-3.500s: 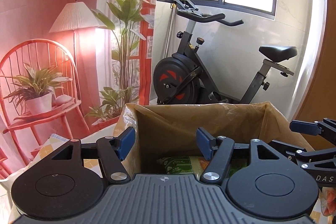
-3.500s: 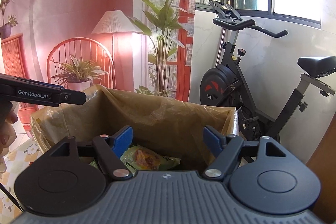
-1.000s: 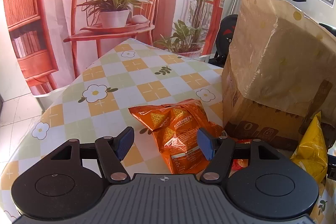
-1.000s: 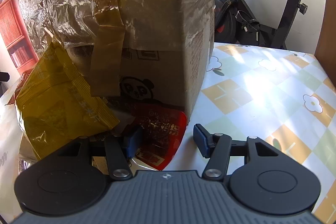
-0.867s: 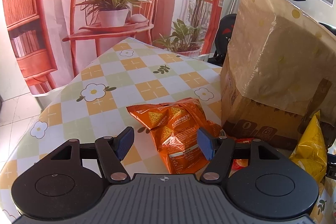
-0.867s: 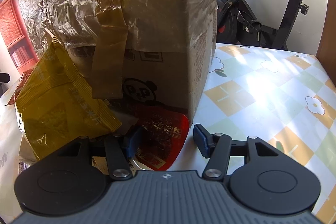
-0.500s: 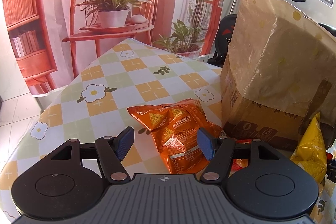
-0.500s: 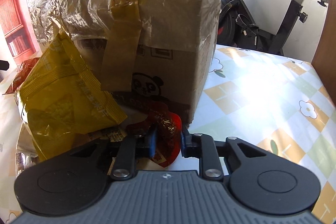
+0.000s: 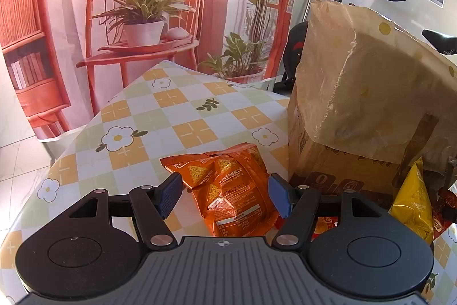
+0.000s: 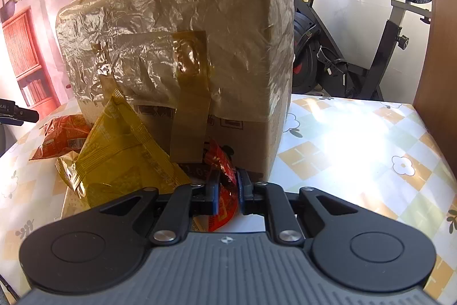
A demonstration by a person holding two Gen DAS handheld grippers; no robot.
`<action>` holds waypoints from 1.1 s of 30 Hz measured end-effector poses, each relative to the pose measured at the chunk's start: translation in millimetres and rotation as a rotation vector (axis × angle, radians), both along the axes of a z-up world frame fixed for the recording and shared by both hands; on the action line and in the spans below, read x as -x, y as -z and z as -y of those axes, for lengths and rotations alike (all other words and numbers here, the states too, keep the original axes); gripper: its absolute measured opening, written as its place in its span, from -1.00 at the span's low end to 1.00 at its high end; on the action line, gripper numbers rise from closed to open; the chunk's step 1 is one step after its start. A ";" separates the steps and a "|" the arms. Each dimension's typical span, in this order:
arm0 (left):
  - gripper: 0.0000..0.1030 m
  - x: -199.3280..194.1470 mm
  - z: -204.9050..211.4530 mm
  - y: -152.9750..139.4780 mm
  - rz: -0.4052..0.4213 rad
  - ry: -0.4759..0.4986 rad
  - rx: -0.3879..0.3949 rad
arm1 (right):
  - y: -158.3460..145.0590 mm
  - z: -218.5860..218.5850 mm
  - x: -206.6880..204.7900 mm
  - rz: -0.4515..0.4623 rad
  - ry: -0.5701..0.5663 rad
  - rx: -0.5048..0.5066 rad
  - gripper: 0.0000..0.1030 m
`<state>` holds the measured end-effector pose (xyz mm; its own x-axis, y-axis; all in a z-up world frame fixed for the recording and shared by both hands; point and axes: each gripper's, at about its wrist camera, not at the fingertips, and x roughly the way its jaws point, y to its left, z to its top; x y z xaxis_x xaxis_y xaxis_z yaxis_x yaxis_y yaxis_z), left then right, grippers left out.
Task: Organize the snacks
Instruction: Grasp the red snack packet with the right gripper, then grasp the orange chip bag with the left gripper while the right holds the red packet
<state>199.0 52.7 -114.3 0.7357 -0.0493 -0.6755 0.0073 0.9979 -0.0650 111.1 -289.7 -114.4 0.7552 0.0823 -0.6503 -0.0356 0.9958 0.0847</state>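
Observation:
My right gripper (image 10: 228, 187) is shut on a red snack packet (image 10: 224, 190) and holds it up in front of the plastic-lined cardboard box (image 10: 182, 56). A yellow snack bag (image 10: 122, 159) leans on the box to its left. My left gripper (image 9: 224, 192) is open and empty, its jaws either side of an orange chip bag (image 9: 228, 187) lying on the checked tablecloth (image 9: 171, 119). The orange bag also shows in the right wrist view (image 10: 62, 136). The box (image 9: 365, 105) and yellow bag (image 9: 412, 199) stand to the right in the left wrist view.
An exercise bike (image 10: 357, 47) stands beyond the table's far edge. A wooden panel (image 10: 440, 47) rises at the right. A printed backdrop with a chair and plants (image 9: 142, 19) hangs behind the table. The table's rounded left edge (image 9: 57, 150) is close.
My right gripper has closed on the red packet and lifted it off the table beside the box. My left gripper has stayed open over the orange bag.

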 end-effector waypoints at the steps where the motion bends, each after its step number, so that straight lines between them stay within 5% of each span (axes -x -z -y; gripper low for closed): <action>1: 0.34 0.2 -0.6 -0.6 0.001 0.002 0.000 | -1.5 0.4 1.3 0.004 0.003 -0.002 -0.74; 24: 0.37 -13.7 -19.2 24.2 -0.080 -0.029 0.062 | -6.2 15.6 6.6 0.031 0.061 -0.037 -0.74; 29: 0.52 -44.6 -21.8 37.4 -0.128 -0.065 0.121 | -5.5 14.8 4.1 0.022 0.067 -0.035 -0.74; 33: 0.60 -53.0 -33.3 50.8 -0.151 -0.143 0.253 | -5.7 13.3 2.6 0.017 0.066 -0.035 -0.74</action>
